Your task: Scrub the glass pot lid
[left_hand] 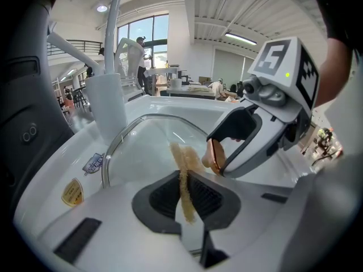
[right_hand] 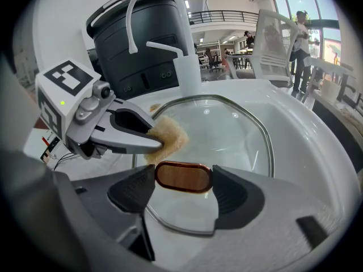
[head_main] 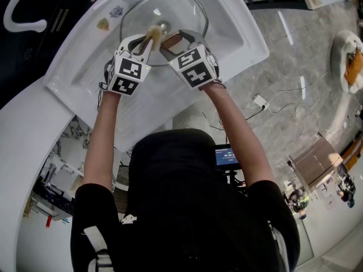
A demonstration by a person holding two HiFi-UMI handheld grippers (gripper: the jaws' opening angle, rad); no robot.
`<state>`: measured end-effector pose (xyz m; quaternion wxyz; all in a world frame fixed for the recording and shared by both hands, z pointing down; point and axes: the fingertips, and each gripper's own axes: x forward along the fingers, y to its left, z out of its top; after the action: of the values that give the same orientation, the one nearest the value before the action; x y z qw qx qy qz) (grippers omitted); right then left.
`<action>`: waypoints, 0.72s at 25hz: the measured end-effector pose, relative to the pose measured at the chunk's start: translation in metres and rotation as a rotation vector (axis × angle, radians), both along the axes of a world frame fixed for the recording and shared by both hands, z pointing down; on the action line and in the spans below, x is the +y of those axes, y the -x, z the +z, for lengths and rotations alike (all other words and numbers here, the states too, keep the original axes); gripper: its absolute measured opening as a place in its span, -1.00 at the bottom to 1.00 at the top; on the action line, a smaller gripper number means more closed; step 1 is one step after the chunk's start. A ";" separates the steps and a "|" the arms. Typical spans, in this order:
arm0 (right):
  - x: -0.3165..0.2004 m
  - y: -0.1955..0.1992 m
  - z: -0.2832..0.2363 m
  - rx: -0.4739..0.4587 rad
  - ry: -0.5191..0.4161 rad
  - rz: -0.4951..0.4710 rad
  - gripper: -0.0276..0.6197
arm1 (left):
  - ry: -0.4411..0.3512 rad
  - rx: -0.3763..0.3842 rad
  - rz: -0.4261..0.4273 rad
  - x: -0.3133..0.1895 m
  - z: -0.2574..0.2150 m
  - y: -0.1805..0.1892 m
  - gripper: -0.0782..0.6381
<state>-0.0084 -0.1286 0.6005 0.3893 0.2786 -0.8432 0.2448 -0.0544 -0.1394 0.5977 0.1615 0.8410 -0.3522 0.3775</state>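
A round glass pot lid [head_main: 184, 13] [left_hand: 147, 146] [right_hand: 227, 135] with a metal rim stands tilted in the white sink [head_main: 227, 21]. Its brown wooden handle [right_hand: 183, 176] [left_hand: 214, 156] sits between the jaws of my right gripper [head_main: 173, 43] [right_hand: 183, 177], which is shut on it. My left gripper [head_main: 148, 38] [left_hand: 185, 190] is shut on a tan scrub pad [left_hand: 182, 174] [right_hand: 167, 136] [head_main: 153, 34], which presses against the glass next to the handle.
A white faucet [left_hand: 110, 78] [right_hand: 184, 61] rises at the sink's back edge. Round stickers [left_hand: 72, 191] sit on the sink rim. A black appliance [right_hand: 136, 44] stands behind the sink. Grey marble floor [head_main: 295, 67] lies to the right.
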 end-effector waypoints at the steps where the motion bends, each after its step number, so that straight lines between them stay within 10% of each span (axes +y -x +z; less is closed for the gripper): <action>1: 0.000 0.000 0.000 -0.001 0.000 0.000 0.03 | 0.000 0.001 0.001 0.000 0.000 0.000 -0.71; 18: -0.002 -0.001 -0.001 -0.027 0.010 0.023 0.03 | 0.044 -0.040 0.032 0.016 0.004 -0.006 -0.72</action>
<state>-0.0073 -0.1305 0.5991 0.3766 0.2831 -0.8437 0.2572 -0.0488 -0.1231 0.6021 0.1666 0.8351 -0.3335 0.4045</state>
